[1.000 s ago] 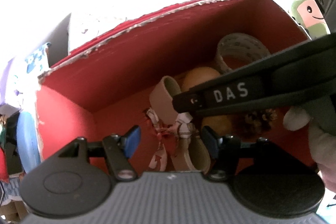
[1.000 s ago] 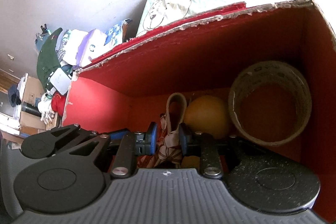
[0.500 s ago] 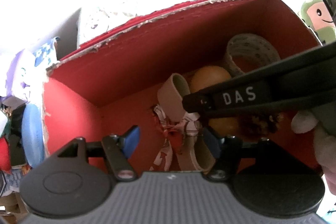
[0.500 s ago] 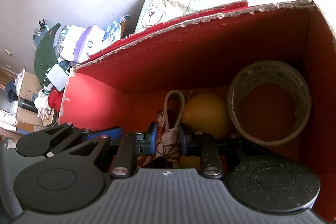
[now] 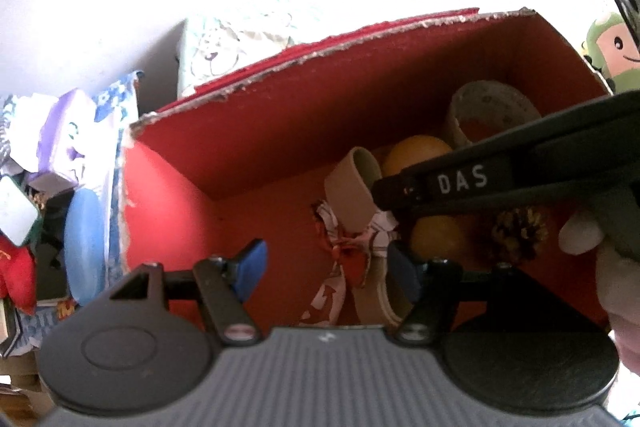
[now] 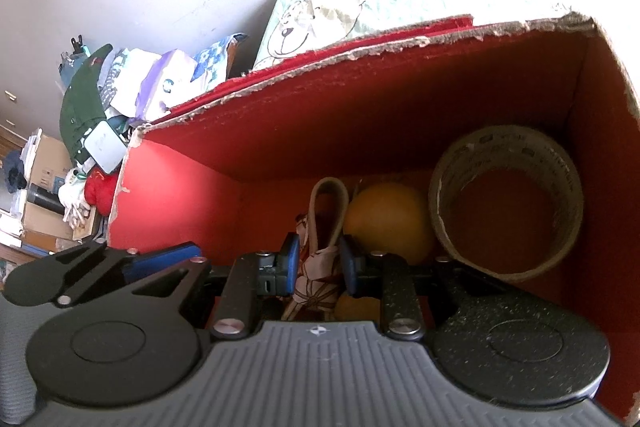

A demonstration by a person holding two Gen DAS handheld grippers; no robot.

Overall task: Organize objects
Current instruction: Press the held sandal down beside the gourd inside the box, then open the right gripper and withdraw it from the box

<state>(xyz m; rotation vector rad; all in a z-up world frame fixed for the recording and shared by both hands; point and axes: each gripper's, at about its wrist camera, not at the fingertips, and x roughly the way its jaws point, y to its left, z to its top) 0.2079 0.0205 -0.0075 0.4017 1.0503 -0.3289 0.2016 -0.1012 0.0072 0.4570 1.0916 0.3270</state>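
1. Right tool [image 6: 319, 263]: clenched on patterned cloth bundle [image 6: 316, 275] inside red box [image 6: 360, 131].
2. Left tool [image 5: 326, 269]: released, above box floor.
3. Orange ball [image 6: 386, 221], tape roll [image 6: 506, 199]: toward box's right wall.

you have in view: one red box [image 6: 400, 115], two orange balls [image 5: 416, 155], one tape roll [image 6: 508, 203], one pine cone [image 5: 520, 235], one ribboned beige item [image 5: 352, 187], two grippers [image 5: 328, 269].

open left gripper [image 5: 326, 269] over red box [image 5: 280, 131]
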